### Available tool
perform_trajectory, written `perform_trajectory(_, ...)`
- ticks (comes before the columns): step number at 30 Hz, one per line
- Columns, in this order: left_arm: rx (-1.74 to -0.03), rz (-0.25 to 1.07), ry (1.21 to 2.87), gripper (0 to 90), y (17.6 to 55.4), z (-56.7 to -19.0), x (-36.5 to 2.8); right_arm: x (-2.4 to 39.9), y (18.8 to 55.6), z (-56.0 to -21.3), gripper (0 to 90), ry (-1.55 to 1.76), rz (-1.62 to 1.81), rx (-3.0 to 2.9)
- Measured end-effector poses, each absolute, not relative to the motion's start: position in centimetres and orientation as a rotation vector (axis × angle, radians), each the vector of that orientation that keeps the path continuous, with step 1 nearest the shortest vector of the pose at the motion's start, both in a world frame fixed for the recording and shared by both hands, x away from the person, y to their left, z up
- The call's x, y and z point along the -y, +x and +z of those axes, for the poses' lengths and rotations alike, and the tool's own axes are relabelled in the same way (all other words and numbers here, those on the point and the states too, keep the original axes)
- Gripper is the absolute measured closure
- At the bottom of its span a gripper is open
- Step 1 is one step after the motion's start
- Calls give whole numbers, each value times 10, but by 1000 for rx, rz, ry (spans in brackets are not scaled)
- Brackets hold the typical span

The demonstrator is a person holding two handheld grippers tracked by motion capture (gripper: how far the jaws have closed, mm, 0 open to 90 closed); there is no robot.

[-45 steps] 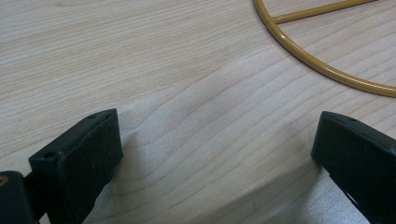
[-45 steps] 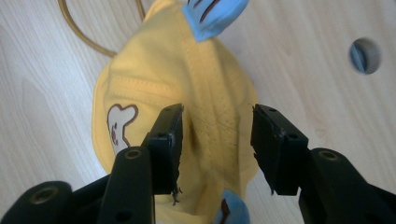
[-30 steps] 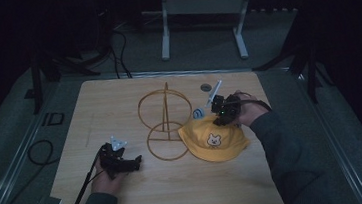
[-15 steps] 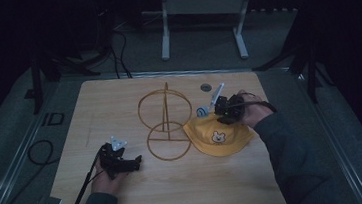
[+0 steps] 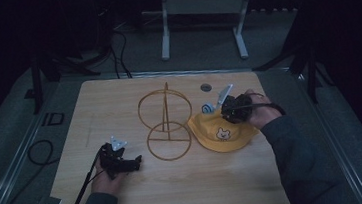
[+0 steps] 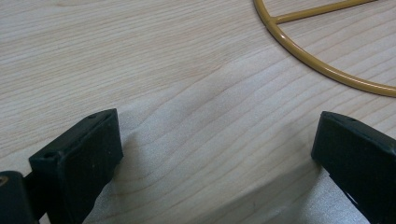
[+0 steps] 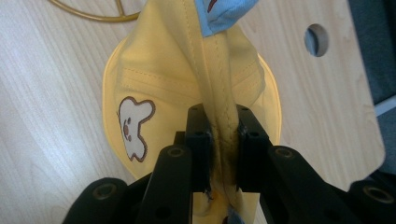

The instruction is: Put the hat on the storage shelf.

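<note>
From the high view, I have the right gripper (image 5: 233, 108) at the far edge of a yellow bucket hat (image 5: 220, 132), which lies on the wooden table (image 5: 217, 189) just right of a gold wire hat stand (image 5: 166, 123). The left gripper (image 5: 119, 159) rests low near the stand's base ring, I judge so as to be out of the way. A marking like "ID" sits off the table's left edge.

In the left gripper view, my jaws stand wide apart over bare wood, holding nothing; the stand's base ring (image 6: 327, 70) curves past at top right.

In the right gripper view, my jaws are clamped on a gathered fold of the hat (image 7: 187, 84), lifting that fabric, probably to carry it toward the stand. A bear-face patch (image 7: 133, 126) faces up; a blue lining (image 7: 224, 14) shows. No readable writing.
</note>
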State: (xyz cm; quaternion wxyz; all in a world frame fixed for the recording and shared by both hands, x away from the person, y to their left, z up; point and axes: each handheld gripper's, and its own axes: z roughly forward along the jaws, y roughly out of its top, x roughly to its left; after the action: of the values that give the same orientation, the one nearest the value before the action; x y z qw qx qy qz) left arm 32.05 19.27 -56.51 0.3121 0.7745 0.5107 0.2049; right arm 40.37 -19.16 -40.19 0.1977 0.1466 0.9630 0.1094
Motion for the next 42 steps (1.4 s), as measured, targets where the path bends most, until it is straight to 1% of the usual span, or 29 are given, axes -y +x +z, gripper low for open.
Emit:
perform_trajectory(21, -1347, 539, 2046, 19, 321, -565, -193, 223, 388, -379, 784, 469, 524, -2613)
perform_trajectory(42, -1347, 538, 2046, 19, 320, -565, -193, 247, 382, -360, 788, 522, 731, -2532)
